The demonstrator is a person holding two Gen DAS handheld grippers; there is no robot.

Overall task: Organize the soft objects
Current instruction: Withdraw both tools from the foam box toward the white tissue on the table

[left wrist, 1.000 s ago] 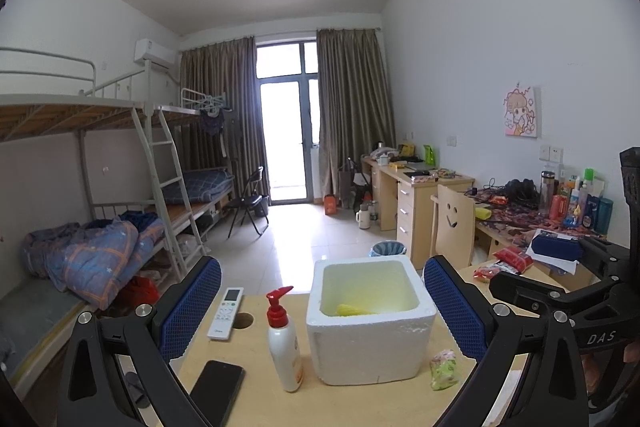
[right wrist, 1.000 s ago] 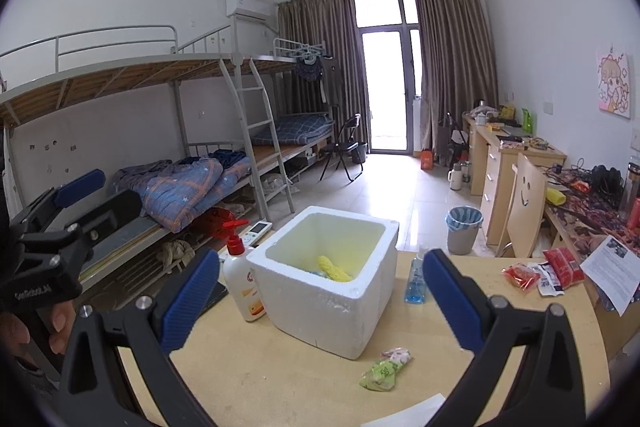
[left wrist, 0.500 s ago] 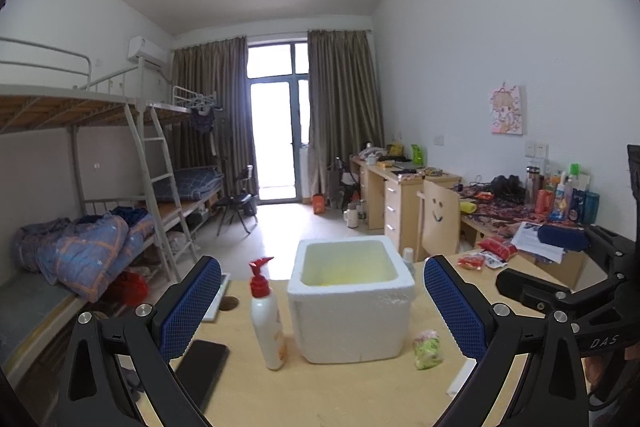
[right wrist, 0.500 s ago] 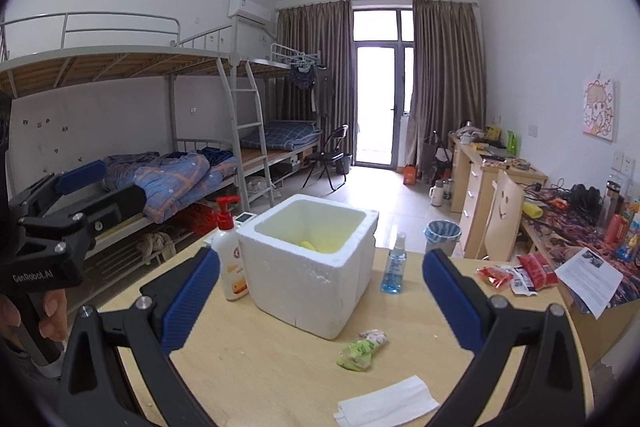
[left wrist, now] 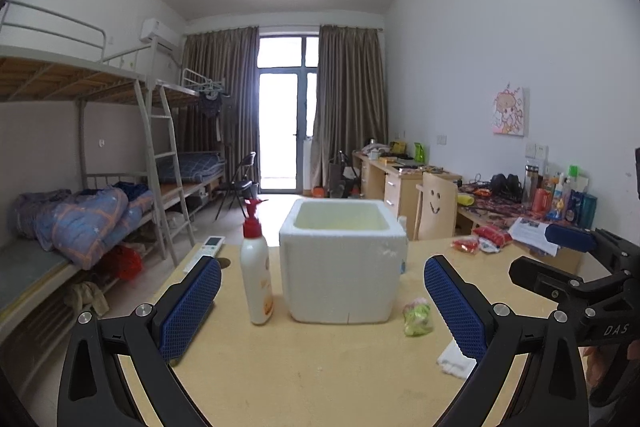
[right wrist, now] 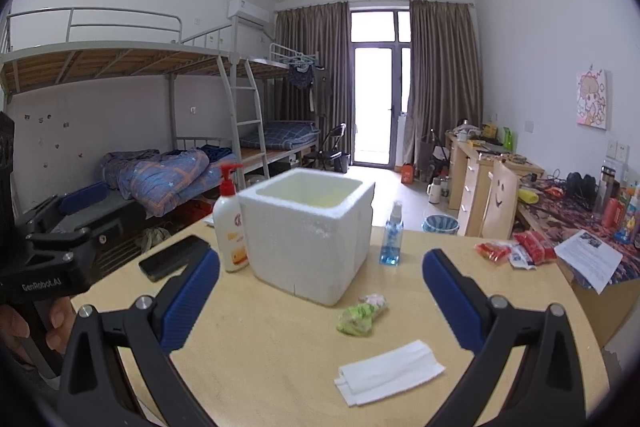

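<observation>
Left gripper [left wrist: 322, 301]: held above the near edge of the table, blue pads spread wide apart, nothing between them. It is also seen at the left edge of the right wrist view [right wrist: 60, 223], gripped by a hand [right wrist: 24, 327].
Right gripper [right wrist: 320, 301]: held over the table, blue pads wide apart, nothing gripped. It is seen at the right edge of the left wrist view [left wrist: 576, 267].
Table [right wrist: 260, 355]: light wood with a rounded edge, all items below are set on it.
Box [right wrist: 306, 231]: white foam, open at the top, stood upright near the middle of the table. What is inside cannot be told.
Lotion bottle [right wrist: 229, 223]: white with a red pump, upright, placed just left of the box.
Phone [right wrist: 174, 257]: black, laid flat left of the lotion bottle.
Tissue [right wrist: 390, 371]: white, folded, laid flat near the front edge, right of centre.
Spray bottle [right wrist: 392, 235]: small, clear blue, upright just right of the box.
Soft toy [right wrist: 362, 313]: small, green and pale pink, crumpled, laid on the table in front of the box's right corner, apart from both grippers.
</observation>
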